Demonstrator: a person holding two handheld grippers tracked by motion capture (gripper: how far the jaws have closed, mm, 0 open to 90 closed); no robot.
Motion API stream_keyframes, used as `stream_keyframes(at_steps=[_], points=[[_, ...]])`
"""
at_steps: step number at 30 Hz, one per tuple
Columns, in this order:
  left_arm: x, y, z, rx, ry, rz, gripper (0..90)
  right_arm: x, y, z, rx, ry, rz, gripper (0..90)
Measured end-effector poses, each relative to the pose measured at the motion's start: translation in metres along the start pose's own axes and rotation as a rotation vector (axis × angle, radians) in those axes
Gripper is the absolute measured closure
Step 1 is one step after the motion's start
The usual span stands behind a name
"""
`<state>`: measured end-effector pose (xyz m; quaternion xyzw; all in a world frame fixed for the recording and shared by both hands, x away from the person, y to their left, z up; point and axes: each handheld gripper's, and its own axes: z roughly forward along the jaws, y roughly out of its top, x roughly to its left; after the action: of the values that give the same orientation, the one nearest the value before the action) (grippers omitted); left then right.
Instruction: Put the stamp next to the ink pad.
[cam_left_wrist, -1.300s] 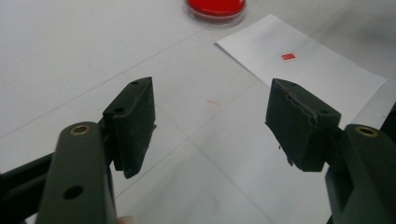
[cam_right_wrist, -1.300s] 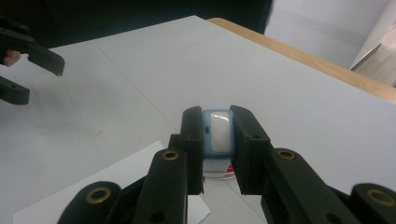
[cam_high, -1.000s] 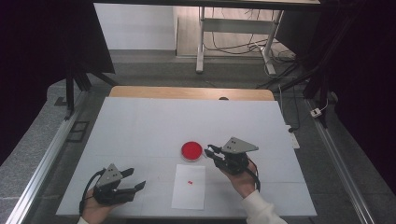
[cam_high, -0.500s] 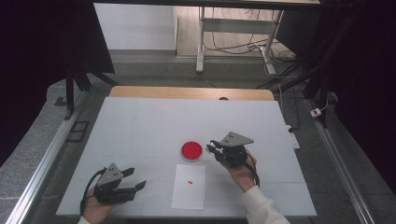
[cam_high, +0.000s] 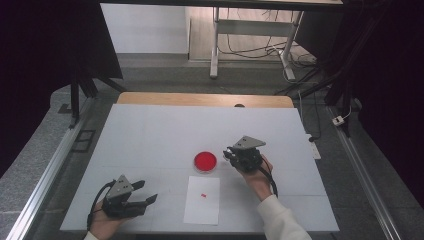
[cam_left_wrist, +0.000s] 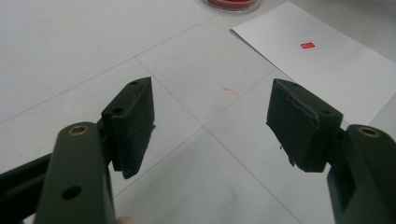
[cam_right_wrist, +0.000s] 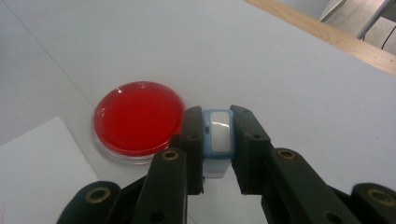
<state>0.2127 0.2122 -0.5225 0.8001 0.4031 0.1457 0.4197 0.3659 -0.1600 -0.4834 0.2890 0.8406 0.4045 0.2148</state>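
Dark room, cables on floor beyond white table (cam_high: 150, 130).
- Your right tool (cam_high: 231, 153): right of centre in high view, pinching small blue-and-white block (cam_right_wrist: 218, 135) between its pads; block sits centre frame in right gripper view.
- Red dish (cam_high: 205, 161): centre of high view, just left of your right tool; apart from block.
- White sheet (cam_high: 202, 207): lower centre, below dish, small red mark (cam_high: 203, 194) on it.
- Your left tool (cam_high: 145, 192): lower left of high view, jaws spread, nothing between, pointing toward sheet.
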Motion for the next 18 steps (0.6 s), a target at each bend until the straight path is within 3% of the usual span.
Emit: stream_keyframes(at_steps=[7, 18], points=[[0.0, 0.0, 0.001, 0.001, 0.0, 0.001, 31.8, 0.0, -0.002, 0.016, 0.042, -0.001, -0.018, 74.5], [0.0, 0.0, 0.001, 0.002, -0.001, 0.003, 31.6, -0.001, -0.003, 0.027, 0.079, -0.007, -0.019, 74.3]])
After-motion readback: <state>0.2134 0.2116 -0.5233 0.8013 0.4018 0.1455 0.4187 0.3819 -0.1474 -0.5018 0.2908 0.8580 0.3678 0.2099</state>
